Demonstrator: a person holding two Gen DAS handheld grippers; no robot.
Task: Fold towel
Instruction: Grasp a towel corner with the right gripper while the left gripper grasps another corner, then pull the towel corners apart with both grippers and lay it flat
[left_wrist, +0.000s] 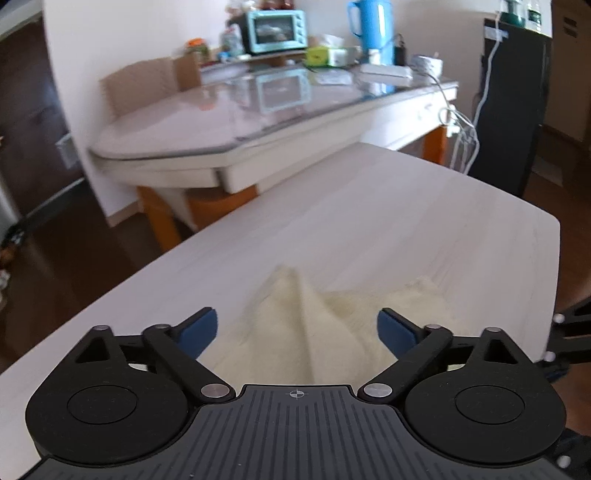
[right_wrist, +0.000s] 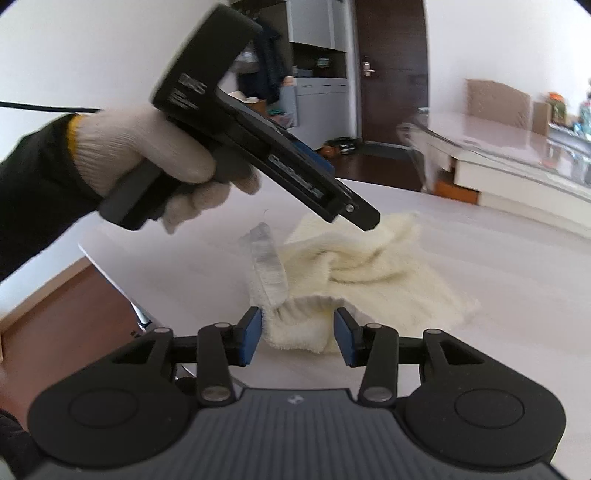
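Two grippers are over one cream towel, which lies crumpled and twisted on the pale wooden table, near its corner. Not folded flat: ridges, a twist at the middle, and a hemmed end with a label strip standing up.

Handling, judged: terry cloth, soft and limp, light, not slippery, nothing to break. It will sag from any single pinch and drag its folds along. Best hold looks like a hemmed corner or edge, one per gripper, so the cloth can be pulled out flat between them.

Right gripper: low at the table, jaws spread, a bunched lobe of towel lying between the blue pads. Pads not closed on it; whether they touch the cloth cannot be told.

Left gripper: jaws spread wide, nothing pinched, towel lying below and ahead of it. In the right wrist view it is held in a white knit glove with a dark sleeve, pitched nose-down above the far side of the towel and clear of the cloth.
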